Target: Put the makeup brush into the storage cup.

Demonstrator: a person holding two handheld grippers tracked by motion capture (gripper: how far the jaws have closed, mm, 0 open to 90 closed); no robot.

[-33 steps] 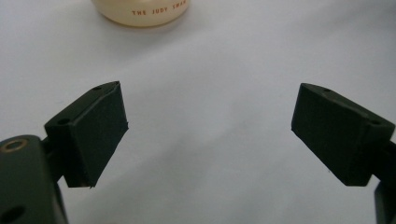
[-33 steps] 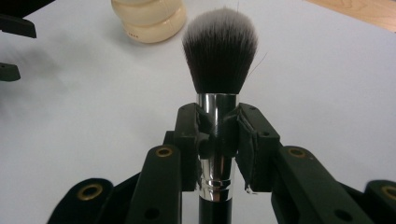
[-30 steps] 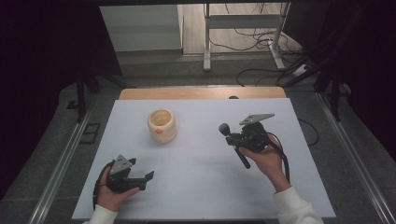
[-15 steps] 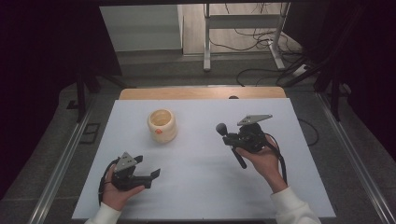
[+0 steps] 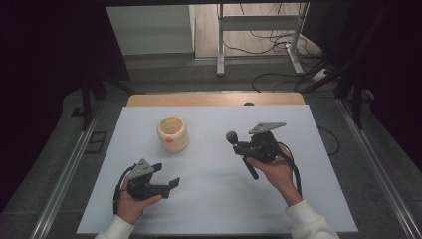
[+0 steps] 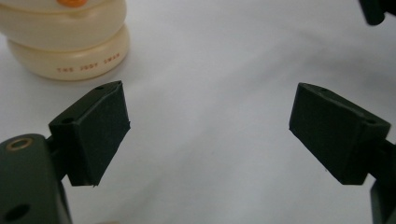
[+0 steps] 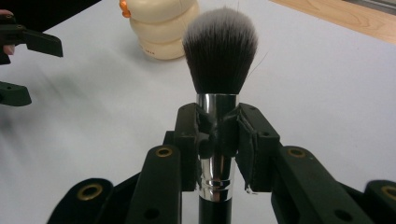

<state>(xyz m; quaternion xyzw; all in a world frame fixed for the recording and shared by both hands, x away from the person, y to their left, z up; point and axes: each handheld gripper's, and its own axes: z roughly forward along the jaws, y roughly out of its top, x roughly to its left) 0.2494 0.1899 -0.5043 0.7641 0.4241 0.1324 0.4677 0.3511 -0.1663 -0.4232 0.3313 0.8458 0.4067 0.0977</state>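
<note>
White table (image 5: 219, 199), dark surrounds. Right gripper (image 5: 238, 147) at 3 o'clock, clamped on brush (image 7: 219, 70); left gripper (image 5: 168, 175) at 7, spread, empty. Probably carrying brush toward jar (image 5: 172, 133) at 11; next, aim bristles at opening.

A white table top (image 5: 214, 199) fills the middle, with a strip of bare wood (image 5: 214, 99) along its 12 o'clock edge. Around it lies grey floor (image 5: 393, 199), with metal rails (image 5: 64, 174) running at 9 and 3 o'clock. Toward 12 o'clock stand a white metal frame (image 5: 259, 22) and loose black cables (image 5: 278, 45); the far corners at 10 and 2 o'clock lie dark.
</note>
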